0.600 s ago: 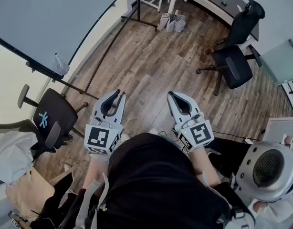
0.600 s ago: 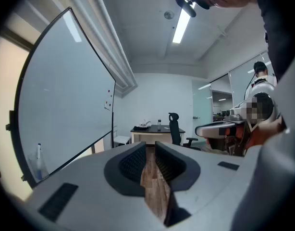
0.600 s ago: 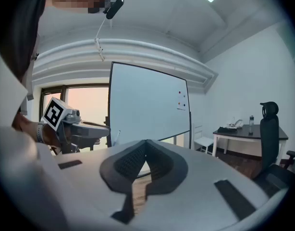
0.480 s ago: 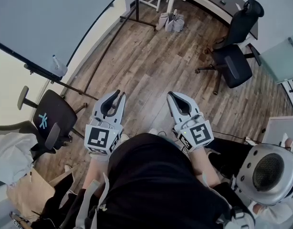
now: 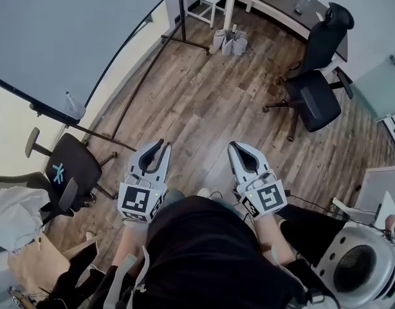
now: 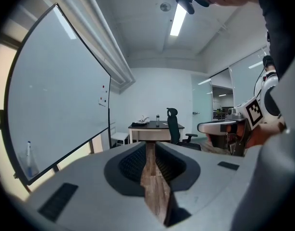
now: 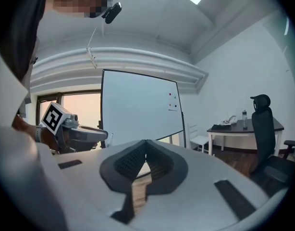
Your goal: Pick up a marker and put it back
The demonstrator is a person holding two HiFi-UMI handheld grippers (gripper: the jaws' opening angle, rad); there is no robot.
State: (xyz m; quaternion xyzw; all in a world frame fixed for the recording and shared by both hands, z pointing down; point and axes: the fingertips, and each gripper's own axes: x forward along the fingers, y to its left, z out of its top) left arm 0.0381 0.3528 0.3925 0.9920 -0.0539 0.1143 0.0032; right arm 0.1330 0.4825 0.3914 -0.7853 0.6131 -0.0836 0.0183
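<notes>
Head view steeply down; gripper views level — sharing desk (image 5: 282, 6) (far)

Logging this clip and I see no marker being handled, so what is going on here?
A person stands on a wooden floor beside a whiteboard, holding a gripper in each hand close in front of the body. The left gripper has its jaws slightly apart and the right gripper has its jaws together. Neither holds anything, so no marker has been picked up yet.

A bright ceiling light (image 6: 178, 19) glares; fisheye edges darken and bend.
</notes>
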